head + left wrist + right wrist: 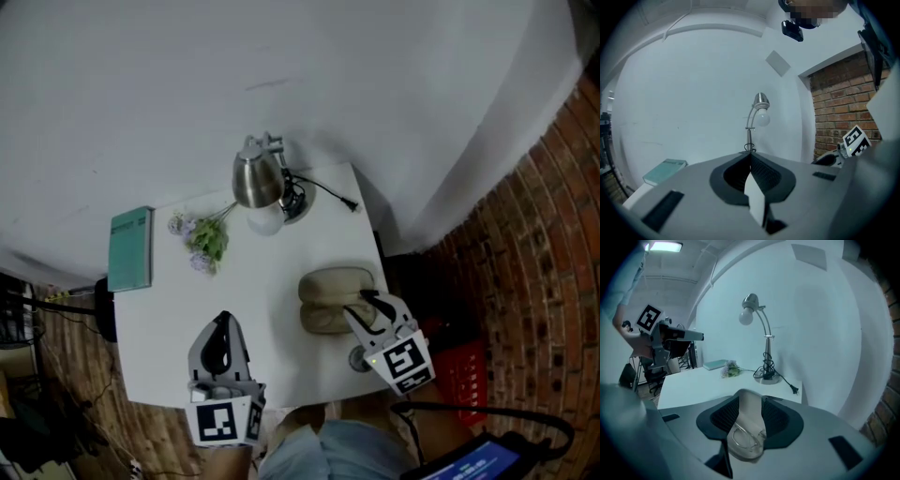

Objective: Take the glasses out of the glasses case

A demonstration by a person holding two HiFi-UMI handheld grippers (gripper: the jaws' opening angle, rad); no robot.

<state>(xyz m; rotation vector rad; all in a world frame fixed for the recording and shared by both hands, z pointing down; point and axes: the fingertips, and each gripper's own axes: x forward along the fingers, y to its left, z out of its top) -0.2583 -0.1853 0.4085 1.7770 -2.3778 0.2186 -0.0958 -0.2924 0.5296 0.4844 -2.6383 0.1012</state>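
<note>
Currently the right hand-held gripper (pixel 367 302) is clamped on the beige oval glasses case (pixel 328 284), which appears to lie open near the right front edge of the white bench (pixel 253 300). The right gripper view shows the case shell pinched between the two jaws, with the clear-framed glasses (pixel 743 439) lying inside it at the end nearest the camera. The left hand-held gripper (pixel 222 323) hovers over the bench well apart from the case. Its jaws are pressed together at the tips with nothing between them.

The step in hand looks like steadying the case so the other tool can lift the glasses out. To do it well, the right grip should keep the shell flat on the bench without squeezing it until it flexes. The left one needs to part its jaws before arriving, come in from the open side, and take the frame at the bridge or a temple rather than a lens. A thin frame will likely twist or slip, so a light, square pinch and a straight lift clear of the rim seem wise.
</note>
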